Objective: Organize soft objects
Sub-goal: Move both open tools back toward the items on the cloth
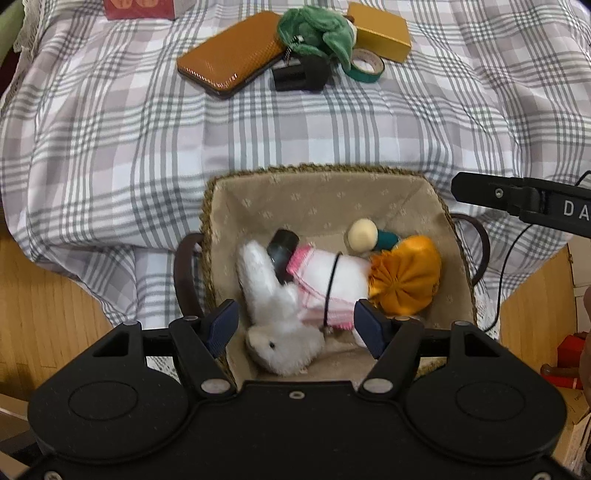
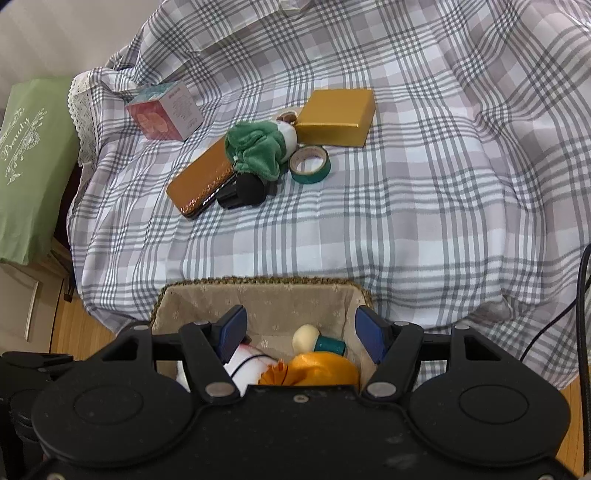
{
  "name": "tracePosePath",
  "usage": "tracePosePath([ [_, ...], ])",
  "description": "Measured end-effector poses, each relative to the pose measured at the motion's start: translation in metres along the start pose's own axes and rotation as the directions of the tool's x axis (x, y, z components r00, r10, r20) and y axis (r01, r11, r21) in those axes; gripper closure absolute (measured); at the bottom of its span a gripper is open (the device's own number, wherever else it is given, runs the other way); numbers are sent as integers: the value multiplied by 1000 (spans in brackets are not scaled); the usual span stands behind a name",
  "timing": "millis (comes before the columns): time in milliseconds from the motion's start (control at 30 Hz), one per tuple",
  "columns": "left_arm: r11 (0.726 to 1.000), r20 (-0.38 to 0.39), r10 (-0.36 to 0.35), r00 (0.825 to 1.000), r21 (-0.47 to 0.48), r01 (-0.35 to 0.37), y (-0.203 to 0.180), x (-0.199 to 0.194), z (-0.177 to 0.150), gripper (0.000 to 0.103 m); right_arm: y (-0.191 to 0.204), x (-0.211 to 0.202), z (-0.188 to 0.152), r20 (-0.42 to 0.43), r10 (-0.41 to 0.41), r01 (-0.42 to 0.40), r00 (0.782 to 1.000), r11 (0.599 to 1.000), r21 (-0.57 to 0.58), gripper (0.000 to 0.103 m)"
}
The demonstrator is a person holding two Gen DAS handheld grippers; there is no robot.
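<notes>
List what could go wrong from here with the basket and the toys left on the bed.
1. The green plush lies on the orange case, against the black cylinder and tape roll; a loose grab might drag those hard items along.
2. The white bunny sits between the open left gripper pads; lifting away could snag its black cord.
3. The basket sits at the bed's edge and might tip if pushed.

White plush rabbit (image 1: 275, 317) and orange satin pouch (image 1: 406, 275) lie in lined basket (image 1: 325, 192); green plush (image 1: 314, 31) sprawls on bed
</notes>
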State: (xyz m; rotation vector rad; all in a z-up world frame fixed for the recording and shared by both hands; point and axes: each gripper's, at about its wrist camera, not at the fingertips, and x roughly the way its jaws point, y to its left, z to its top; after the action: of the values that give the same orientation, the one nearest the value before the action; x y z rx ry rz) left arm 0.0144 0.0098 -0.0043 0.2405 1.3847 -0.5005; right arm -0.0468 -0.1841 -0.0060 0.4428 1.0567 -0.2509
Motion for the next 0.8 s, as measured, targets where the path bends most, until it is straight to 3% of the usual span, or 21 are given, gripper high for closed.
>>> tracePosePath([
  [467,999,44,14,999,-42,-12,14,3,35,38,7,21,51,91,-41,44,995,999,-28,36],
  [800,996,37,0,999,-84,3,26,19,70,37,21,55,95,158,-22,33,987,997,-71,22],
])
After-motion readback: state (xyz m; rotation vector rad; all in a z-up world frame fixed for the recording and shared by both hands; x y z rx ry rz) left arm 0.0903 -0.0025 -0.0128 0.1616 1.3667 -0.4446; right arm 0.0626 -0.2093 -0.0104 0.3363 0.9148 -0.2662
